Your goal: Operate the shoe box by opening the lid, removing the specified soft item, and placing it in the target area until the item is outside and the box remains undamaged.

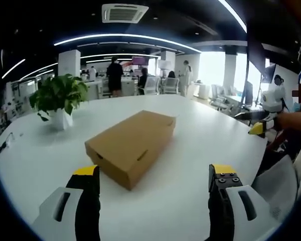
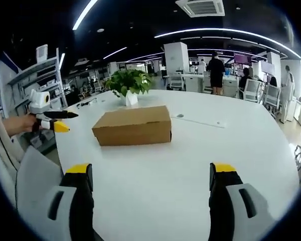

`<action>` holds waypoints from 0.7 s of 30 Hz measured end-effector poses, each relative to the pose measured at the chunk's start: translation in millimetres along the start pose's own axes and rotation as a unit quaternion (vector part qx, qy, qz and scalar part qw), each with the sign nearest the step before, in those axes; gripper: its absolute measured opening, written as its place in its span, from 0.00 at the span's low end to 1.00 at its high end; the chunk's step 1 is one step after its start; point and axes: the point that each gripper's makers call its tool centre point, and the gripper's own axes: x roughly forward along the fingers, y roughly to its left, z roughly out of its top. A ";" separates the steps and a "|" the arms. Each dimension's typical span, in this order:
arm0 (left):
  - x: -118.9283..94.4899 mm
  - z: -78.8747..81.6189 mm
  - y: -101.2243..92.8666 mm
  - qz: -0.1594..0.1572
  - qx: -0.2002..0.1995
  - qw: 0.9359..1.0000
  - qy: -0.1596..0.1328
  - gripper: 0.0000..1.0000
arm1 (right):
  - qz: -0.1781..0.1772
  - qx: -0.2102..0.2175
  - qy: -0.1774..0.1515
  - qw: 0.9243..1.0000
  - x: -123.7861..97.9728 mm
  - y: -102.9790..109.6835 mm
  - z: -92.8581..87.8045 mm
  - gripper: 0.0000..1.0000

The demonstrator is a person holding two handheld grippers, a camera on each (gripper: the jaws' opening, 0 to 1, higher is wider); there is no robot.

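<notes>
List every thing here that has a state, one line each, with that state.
Brown cardboard shoe box: lid shut, lying flat on the white table, untouched.
Left gripper: fingers open, holding nothing, short of the box.
Right gripper: fingers open, holding nothing, short of the box.
Green potted plant in white pot: upright.

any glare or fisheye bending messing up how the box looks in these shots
Left gripper view: windows blow out white at upper right, table edge curves, shoe box sharp and evenly lit. Right gripper view: ceiling light strips bow, box sharp, faint shadow at its base.
</notes>
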 end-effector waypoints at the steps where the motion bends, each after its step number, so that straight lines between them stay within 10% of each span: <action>1: 1.3 0.0 0.7 0.001 -0.001 1.000 0.000 0.92 | 0.000 -0.001 0.000 1.000 2.2 -1.6 0.7 0.92; 21: 26.5 -3.9 24.0 0.036 -0.007 0.999 0.005 0.90 | 0.020 -0.037 0.007 0.999 56.6 -32.5 17.2 0.91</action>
